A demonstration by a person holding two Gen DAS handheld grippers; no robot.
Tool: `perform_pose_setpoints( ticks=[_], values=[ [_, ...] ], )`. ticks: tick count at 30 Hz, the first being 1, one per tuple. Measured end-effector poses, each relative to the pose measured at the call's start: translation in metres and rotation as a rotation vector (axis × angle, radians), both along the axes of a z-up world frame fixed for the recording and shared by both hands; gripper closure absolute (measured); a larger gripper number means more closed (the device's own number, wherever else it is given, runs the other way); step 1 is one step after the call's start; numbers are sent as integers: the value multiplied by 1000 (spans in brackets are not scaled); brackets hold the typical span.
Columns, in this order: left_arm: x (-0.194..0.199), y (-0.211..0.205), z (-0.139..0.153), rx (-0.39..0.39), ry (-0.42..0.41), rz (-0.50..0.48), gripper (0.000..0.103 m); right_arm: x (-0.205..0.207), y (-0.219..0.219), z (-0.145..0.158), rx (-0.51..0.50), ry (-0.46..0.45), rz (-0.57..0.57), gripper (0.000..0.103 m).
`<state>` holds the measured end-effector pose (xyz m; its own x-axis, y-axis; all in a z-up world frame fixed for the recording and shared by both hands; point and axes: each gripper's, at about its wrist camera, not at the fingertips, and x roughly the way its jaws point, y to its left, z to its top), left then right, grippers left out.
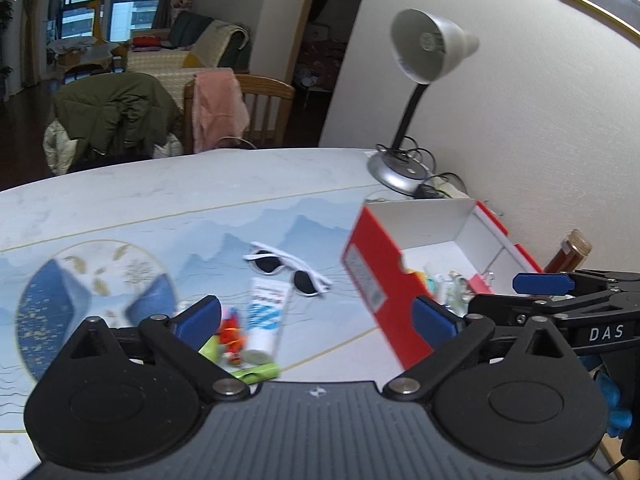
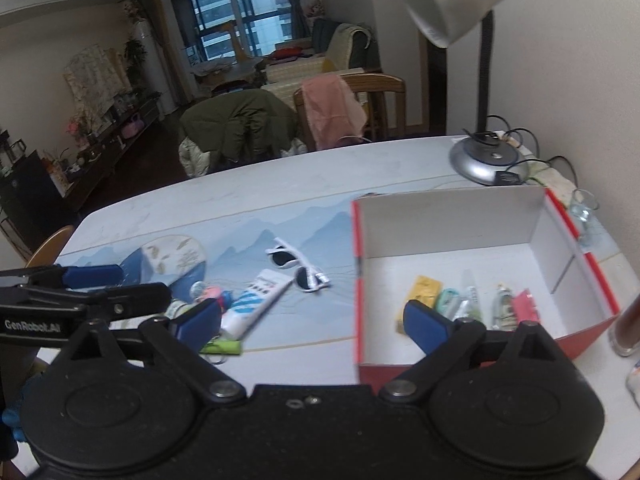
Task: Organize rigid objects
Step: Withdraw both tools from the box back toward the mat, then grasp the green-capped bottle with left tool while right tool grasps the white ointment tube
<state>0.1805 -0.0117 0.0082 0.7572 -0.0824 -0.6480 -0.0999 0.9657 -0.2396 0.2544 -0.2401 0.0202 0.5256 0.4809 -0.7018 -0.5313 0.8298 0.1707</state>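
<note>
Evidently sorting is midway: small packets (image 2: 424, 292) already line the red box (image 2: 560, 208), while sunglasses (image 2: 298, 266) and a tube (image 2: 256, 304) wait on the tabletop (image 2: 240, 184) left of it. Left hand-held gripper (image 1: 316, 316) and right hand-held gripper (image 2: 314, 318) both gape wide, empty, ready for another pick.

"DAS" on the right claw (image 1: 560, 284); "GenRobot.AI" on the left claw (image 2: 100, 280)
</note>
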Motion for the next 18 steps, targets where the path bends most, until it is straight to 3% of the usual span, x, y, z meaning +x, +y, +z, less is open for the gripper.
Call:
perform_pose_setpoints(
  ticks=[10,18],
  values=[
    [-23,70,-19,60,2,132,0,-20,46,-17,-20,29,12,5],
    [-28,135,-38,-40,15,265,0,-27,76,-33,-55,47,20,5]
  ],
)
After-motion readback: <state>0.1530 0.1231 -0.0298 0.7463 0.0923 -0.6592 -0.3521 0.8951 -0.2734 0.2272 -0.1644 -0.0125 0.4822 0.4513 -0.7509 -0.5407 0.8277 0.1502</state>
